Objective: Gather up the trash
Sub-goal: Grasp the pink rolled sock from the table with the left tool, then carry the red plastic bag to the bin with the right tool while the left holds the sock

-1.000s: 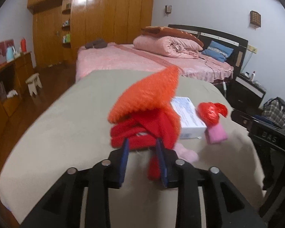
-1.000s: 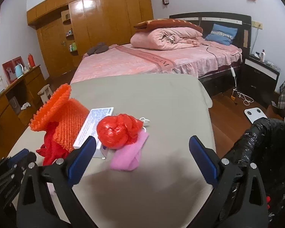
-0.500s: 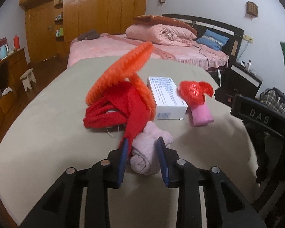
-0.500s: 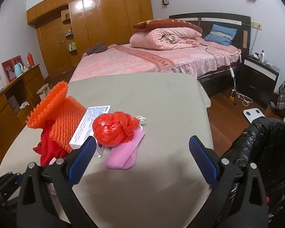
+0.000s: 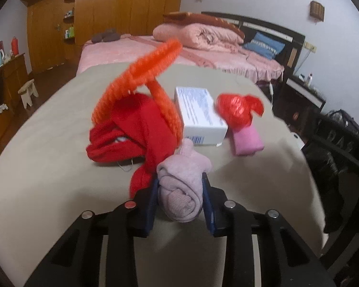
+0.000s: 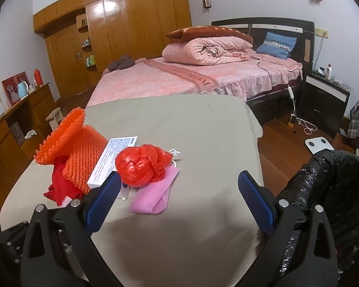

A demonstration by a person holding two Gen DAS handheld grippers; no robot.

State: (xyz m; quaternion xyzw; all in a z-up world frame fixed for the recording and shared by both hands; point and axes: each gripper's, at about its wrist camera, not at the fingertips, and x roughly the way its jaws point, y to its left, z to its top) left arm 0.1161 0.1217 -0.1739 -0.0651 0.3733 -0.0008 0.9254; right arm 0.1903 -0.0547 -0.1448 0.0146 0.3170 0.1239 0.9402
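Left gripper [image 5: 180,198] pinches the rolled pale sock [image 5: 183,186] at the table's [image 5: 47,167] near edge, ready for the black bin bag [image 6: 323,191] beside the wide-open right gripper [image 6: 179,198].

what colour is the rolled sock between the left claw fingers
Pale dusty pink rolled sock, clearest in the left wrist view.

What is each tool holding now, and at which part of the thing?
The left tool has the rolled pale pink sock between its fingers, at the rolled end; whether they press on it cannot be told. The right tool stands open and holds nothing.
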